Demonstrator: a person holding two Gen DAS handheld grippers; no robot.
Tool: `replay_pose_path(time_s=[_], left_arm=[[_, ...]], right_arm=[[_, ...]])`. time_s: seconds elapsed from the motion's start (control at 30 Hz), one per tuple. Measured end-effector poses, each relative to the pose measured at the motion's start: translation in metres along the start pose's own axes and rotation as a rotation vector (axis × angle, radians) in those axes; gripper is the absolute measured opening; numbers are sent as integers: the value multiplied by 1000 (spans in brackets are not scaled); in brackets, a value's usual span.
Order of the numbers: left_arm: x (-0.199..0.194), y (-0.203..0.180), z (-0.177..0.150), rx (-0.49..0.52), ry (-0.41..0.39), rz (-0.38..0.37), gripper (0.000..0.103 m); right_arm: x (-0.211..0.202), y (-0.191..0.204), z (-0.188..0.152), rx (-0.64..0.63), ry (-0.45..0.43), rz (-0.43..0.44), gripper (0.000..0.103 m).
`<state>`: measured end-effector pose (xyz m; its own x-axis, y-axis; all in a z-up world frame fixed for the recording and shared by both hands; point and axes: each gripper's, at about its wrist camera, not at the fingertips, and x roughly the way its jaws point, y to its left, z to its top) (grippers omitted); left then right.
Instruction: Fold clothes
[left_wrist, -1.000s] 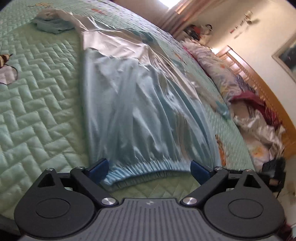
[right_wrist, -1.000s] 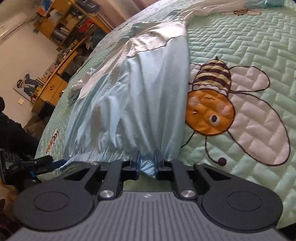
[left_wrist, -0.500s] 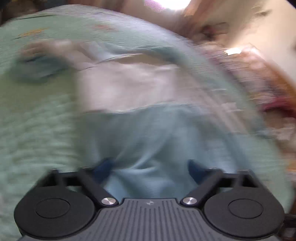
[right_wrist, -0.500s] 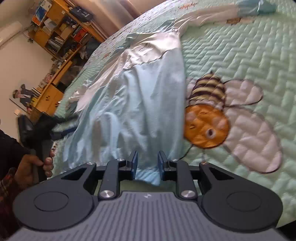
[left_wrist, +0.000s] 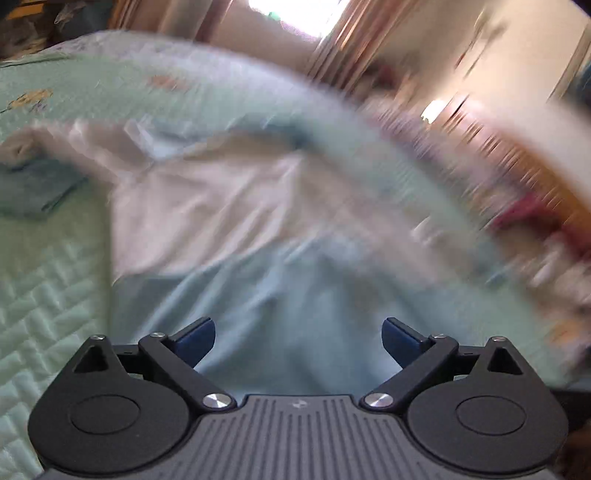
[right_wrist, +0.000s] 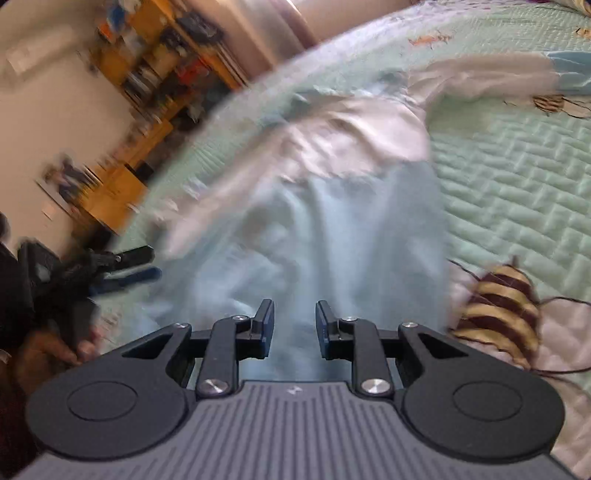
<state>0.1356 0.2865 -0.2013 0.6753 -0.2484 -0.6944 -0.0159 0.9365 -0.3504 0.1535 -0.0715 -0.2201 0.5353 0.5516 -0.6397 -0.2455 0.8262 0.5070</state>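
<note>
My left gripper (left_wrist: 298, 339) is opening, fingers spread wide over the pale blue garment (left_wrist: 280, 295) lying on the green quilted bed (left_wrist: 48, 295); my right gripper (right_wrist: 294, 328), fingers narrowly parted, has cloth between them, grip uncertain.

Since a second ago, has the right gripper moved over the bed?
Yes. The right gripper has advanced up the light blue satin garment; the embroidered bee now sits beside it.
</note>
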Motion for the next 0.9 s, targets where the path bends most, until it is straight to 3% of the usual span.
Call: replay_pose_path(time_s=[0.03,0.07,0.1,0.17,0.27,0.33,0.4,0.43,0.5,0.53,0.57,0.63,0.67,0.7,0.8,0.87,0.9], left_arm=[[-2,11,-6,8,-2,55,77],[-7,20,-11,5,-9,87,76],[-16,26,-12,-22,-22,72,79],[-27,31,-11,-85,-19,59,80],[-34,13,5,-65,-66,-12,90],[-29,-7,16,-32,-103,-78,97],[-12,-15,26,-27,-93,-93,98],[-3,-16,29,-22,-74,-73,97],[17,-4,27,8,3,62,94],[21,6,25,20,38,134,84],[15,14,23,22,35,149,83],[-6,25,24,-29,15,122,89],[-15,29,25,-66,0,111,92],[-21,30,28,-103,-19,93,94],[-19,16,49,-127,-95,-23,97],[-2,3,64,-119,-126,-98,101],[13,2,70,-128,-117,-118,101]], right_arm=[[-1,-11,-5,17,13,-62,0],[-10,-26,-9,80,3,-40,0],[-19,-39,-12,138,-7,-21,0],[-33,-44,-9,173,-31,-18,9],[-34,-29,14,176,-87,98,11],[-19,-16,36,154,-114,146,18],[2,-4,57,111,-121,153,19],[16,-2,65,72,-109,121,19],[39,-18,74,34,-64,5,19],[48,-31,76,35,-40,-57,12],[43,-45,76,81,-51,-64,0],[34,-72,76,170,-76,-81,1],[26,-71,78,174,-108,-114,9],[18,-70,80,179,-139,-136,9],[20,-48,93,199,-210,21,12],[42,-29,104,145,-189,73,26],[56,-21,109,116,-169,92,27]])
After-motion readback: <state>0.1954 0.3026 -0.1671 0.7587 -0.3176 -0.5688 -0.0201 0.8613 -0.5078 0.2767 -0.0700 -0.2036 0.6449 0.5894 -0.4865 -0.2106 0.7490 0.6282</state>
